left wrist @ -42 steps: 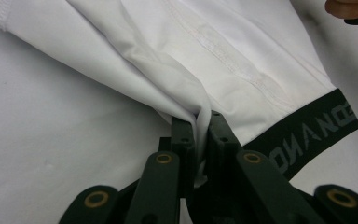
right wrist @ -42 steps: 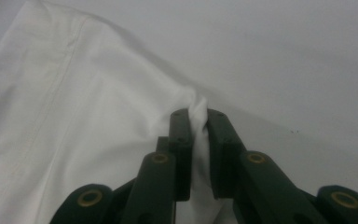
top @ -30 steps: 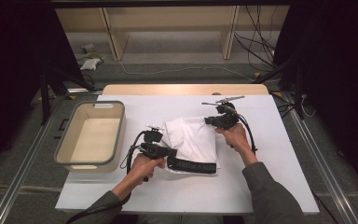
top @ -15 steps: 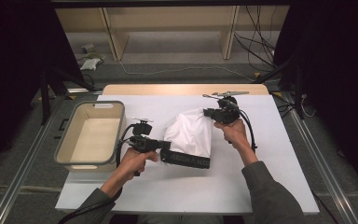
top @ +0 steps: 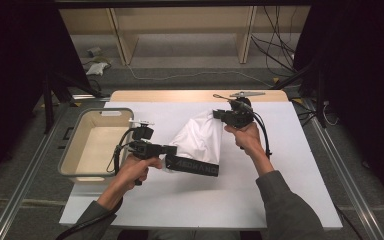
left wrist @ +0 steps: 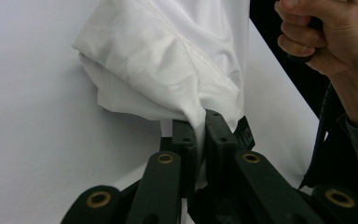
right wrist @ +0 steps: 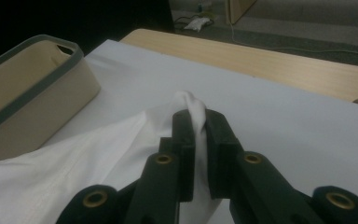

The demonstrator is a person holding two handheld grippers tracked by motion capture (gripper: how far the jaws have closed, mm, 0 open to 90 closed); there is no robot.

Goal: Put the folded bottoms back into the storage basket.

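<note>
Cloth is up off the table now: a second ago the white garment (top: 197, 140) lay flat on the white sheet (top: 280, 185), now it hangs stretched between both grippers. Left gripper (left wrist: 200, 135) pinches one bunched corner, right gripper (right wrist: 198, 123) another, and both have shifted toward the beige bin (top: 70, 165), so I'd guess it goes in there

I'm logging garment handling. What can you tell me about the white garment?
The white garment looks like thin, creased woven cloth with a stitched seam and a black lettered band along its near edge. It is bunched and stretched above the white table cover, pinched by the left gripper and the right gripper.
</note>
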